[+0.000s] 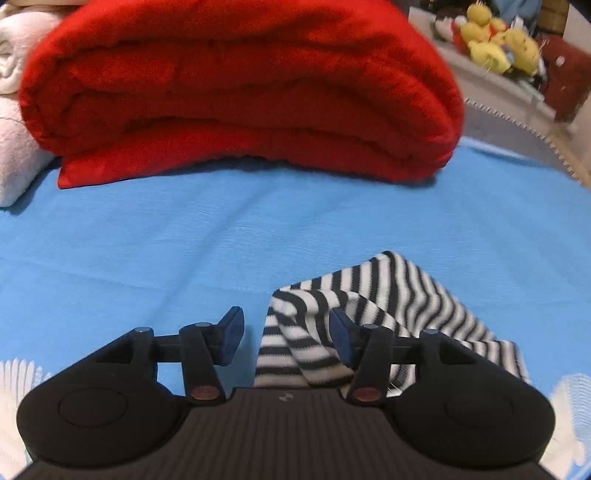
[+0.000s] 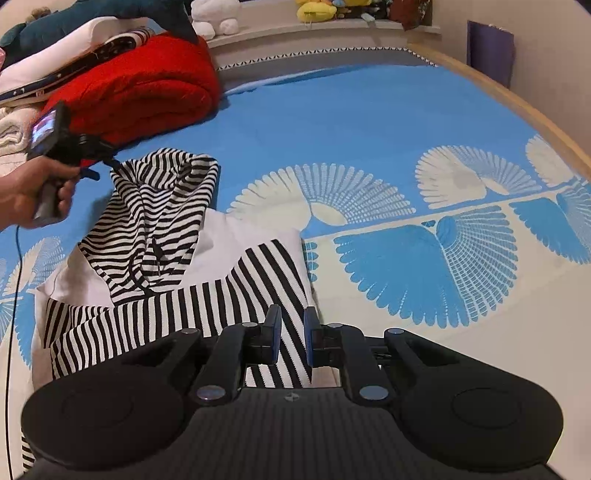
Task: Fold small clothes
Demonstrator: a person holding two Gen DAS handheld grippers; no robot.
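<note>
Right wrist view: a small black-and-white striped garment with white panels lies partly folded on a blue bedspread patterned with white fans, toward the bed's near left area. One striped portion stands raised at the far end, and a striped band runs across the near end. The right gripper hovers over that near band with its jaws narrowed to a small gap, striped cloth visible between them; whether they pinch it cannot be told. At the left edge, a hand holds the left gripper at the raised far portion. In the left wrist view, the left gripper's jaws stand wide, with the lifted stripes draped against the right finger but not clamped. A rolled red blanket lies well beyond the garment toward the bed's far left corner, with white bedding beside it and plush toys on a ledge past the bed. The likely risk is that the raised fold slumps or slides off the open left jaws, undoing the crease, or that the right gripper drags the thin band askew.
</note>
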